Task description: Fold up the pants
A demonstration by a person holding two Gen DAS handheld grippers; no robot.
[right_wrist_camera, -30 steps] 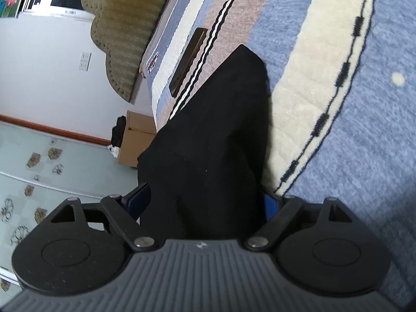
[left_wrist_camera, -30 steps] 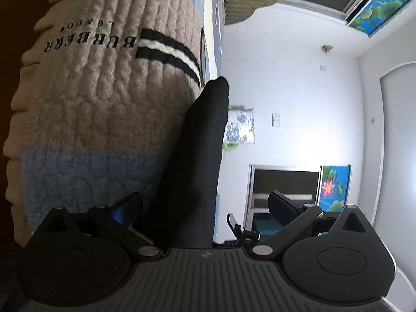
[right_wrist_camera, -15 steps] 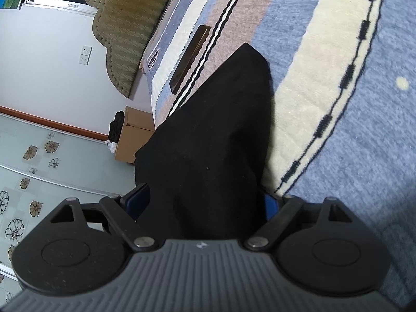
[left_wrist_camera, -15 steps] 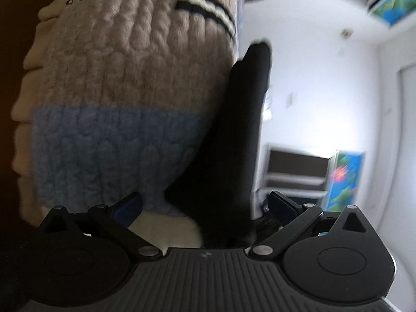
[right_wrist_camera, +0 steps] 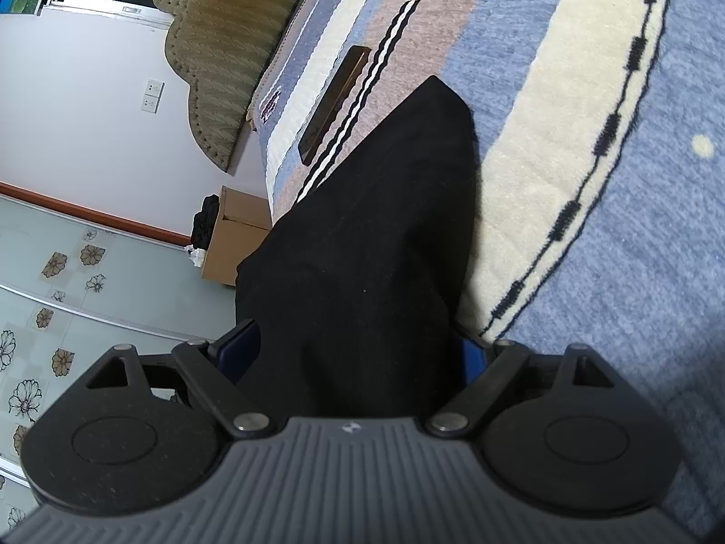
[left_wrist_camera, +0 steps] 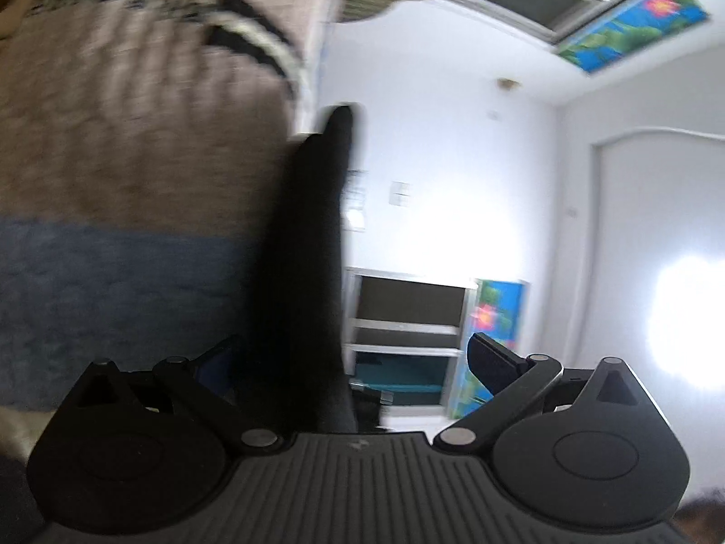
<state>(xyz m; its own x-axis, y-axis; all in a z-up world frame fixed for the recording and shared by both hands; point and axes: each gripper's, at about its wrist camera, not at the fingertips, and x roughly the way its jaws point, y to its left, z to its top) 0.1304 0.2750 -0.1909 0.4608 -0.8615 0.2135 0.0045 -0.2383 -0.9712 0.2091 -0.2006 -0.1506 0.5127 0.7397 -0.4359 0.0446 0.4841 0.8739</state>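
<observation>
Striped bedspread [left_wrist_camera: 136, 158] fills the left of the left wrist view, blurred now where it read sharp a second ago, white wall on the right. Black pants [left_wrist_camera: 303, 272] run up the frame's middle. Left gripper [left_wrist_camera: 358, 362]: fingers spread wide, cloth against the left one only, so whether it grips is unclear. Over to the right wrist view: pants [right_wrist_camera: 362, 249] drape from centre toward the bedspread [right_wrist_camera: 589, 136] at right, right gripper [right_wrist_camera: 358, 349] half open around a thick bunch, unchanged from earlier. Judging by this, the fold is mid-carry, laying down remains.
</observation>
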